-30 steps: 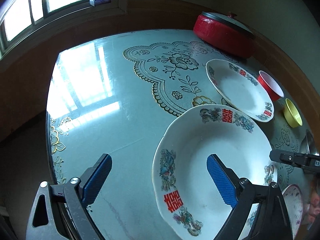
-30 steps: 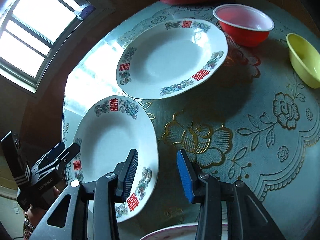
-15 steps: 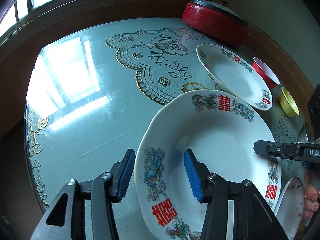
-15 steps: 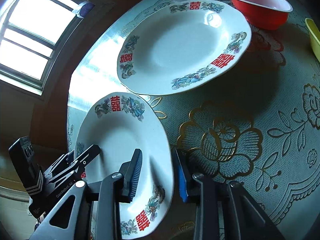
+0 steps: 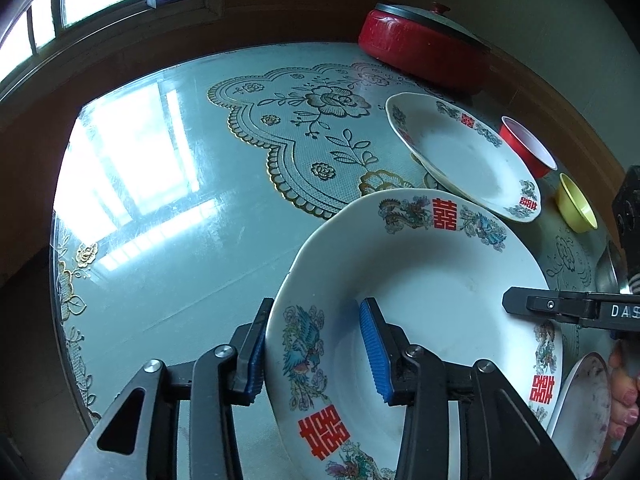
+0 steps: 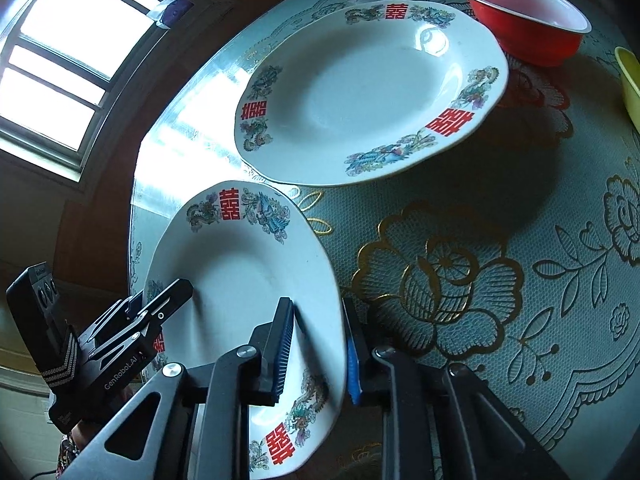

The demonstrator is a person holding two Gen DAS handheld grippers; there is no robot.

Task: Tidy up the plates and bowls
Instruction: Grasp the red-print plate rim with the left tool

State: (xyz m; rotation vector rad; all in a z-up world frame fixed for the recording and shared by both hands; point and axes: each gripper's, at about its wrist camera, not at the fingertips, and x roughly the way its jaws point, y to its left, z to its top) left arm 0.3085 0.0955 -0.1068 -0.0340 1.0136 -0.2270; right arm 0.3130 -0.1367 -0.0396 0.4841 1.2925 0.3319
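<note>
Both my jaws were closing on opposite rims of the near white porcelain plate with red double-happiness characters and bird motifs (image 5: 432, 292). My left gripper (image 5: 316, 354) had one pad outside the rim and one inside the well; my right gripper (image 6: 318, 354) straddled the other edge likewise. That plate sat on the glass-topped round table (image 5: 168, 208), just beside a second matching white plate (image 6: 368, 92). Beyond stood a red plastic bowl (image 6: 528, 24) and a small yellow bowl (image 5: 576, 210), both separate. I judged nothing stacked yet: sorting was at its first lift.
</note>
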